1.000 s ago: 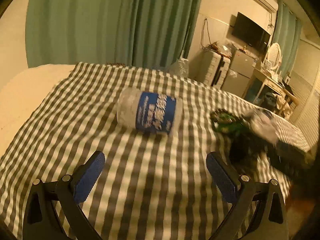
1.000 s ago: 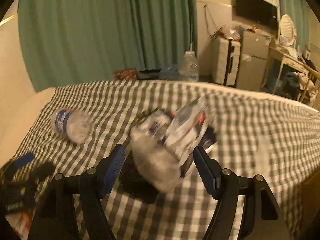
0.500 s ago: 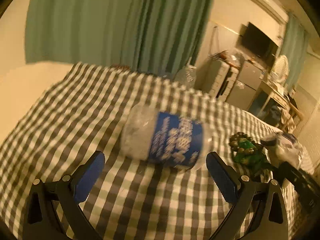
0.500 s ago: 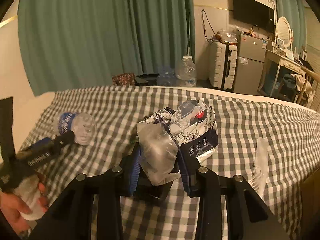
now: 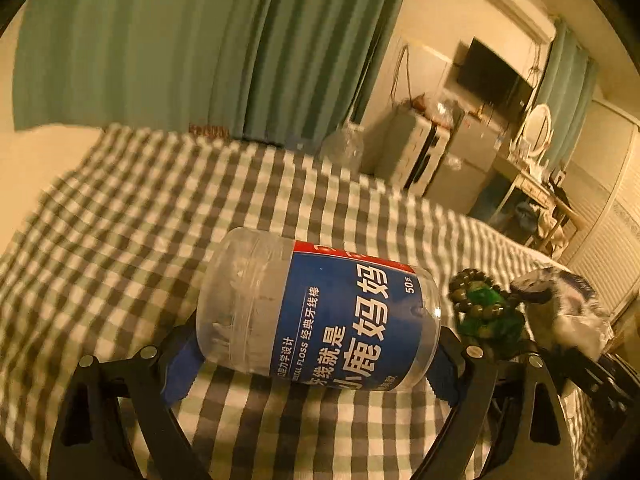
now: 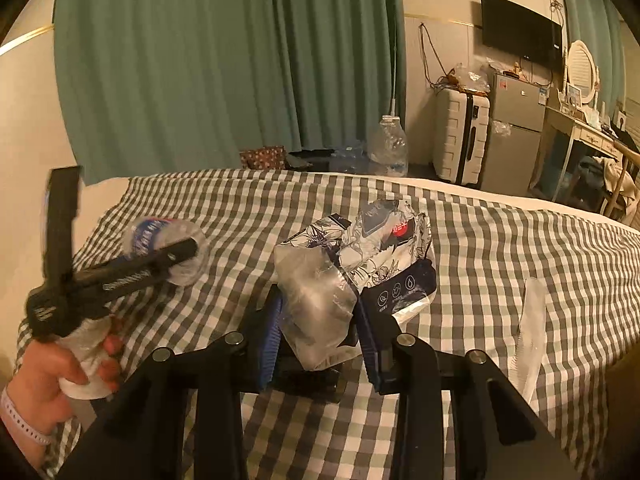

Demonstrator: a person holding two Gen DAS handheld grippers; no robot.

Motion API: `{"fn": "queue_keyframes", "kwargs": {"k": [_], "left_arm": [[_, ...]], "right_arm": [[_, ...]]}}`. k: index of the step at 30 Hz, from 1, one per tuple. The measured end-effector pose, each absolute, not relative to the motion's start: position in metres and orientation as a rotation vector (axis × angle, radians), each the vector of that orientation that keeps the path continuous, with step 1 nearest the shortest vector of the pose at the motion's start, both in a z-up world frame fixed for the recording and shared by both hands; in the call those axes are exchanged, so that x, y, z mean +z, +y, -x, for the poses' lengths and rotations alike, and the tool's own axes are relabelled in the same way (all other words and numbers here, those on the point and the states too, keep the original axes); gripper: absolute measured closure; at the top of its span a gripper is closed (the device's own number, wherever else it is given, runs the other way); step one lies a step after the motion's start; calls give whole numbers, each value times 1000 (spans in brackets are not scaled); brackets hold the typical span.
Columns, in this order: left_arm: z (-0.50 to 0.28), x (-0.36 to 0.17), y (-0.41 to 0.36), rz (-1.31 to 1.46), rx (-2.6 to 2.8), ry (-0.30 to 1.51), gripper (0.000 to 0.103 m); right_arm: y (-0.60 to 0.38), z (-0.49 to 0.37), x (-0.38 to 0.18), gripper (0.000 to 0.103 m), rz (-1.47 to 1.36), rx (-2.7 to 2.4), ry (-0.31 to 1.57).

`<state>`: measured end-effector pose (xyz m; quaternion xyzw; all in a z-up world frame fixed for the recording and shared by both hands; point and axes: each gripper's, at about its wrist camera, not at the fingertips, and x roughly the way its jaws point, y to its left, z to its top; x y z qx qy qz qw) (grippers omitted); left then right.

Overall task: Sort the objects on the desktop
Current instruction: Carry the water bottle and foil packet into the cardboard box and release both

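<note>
A clear plastic jar with a blue label [image 5: 320, 312] lies on its side between the left gripper's [image 5: 312, 356] blue-padded fingers [image 5: 182, 364], whose jaws have just been closing; green bead bracelet [image 5: 486, 312] beyond the right finger.

Black tool [image 6: 316, 336] frames, blue pads [image 6: 269, 334], silver screws.

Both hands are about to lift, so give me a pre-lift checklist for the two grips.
1. Floss jar lies on its side between the left gripper jaws, which have just been closing: ok.
2. Left pads pressing the jar: cannot tell.
3. Right gripper jaws, which have just been closing, are shut on the clear bag: ok.
4. Printed packet free of that bag: cannot tell.
5. Pale comb clear of the right jaws: ok.
</note>
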<state>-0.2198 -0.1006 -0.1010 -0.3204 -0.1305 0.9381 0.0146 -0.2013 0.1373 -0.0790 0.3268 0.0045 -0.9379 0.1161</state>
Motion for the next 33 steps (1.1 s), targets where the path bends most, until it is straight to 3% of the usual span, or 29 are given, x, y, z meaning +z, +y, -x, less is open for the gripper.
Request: {"fn": "queue_keyframes", "kwargs": {"k": [13,18,22,27,33], "left_arm": [[97,-37,-39,961,3048,-113,10],[58,25,-21,933,3008,-192,10],[17,82,4,896,2996,-156,10],[-16,125,36,891,2952,-150,10],[-56,163,81,846,2903,-90,10]], "right_arm": [[172,149,-11,69,-938,-2751,-72],[177,101,35,69,-909,-2723,-98],[180,56,83,69,-870,-2698,-46],[191,-7,139,69,-751,-2706,77],[234,-55,178,69,-709,-2727,61]]}}
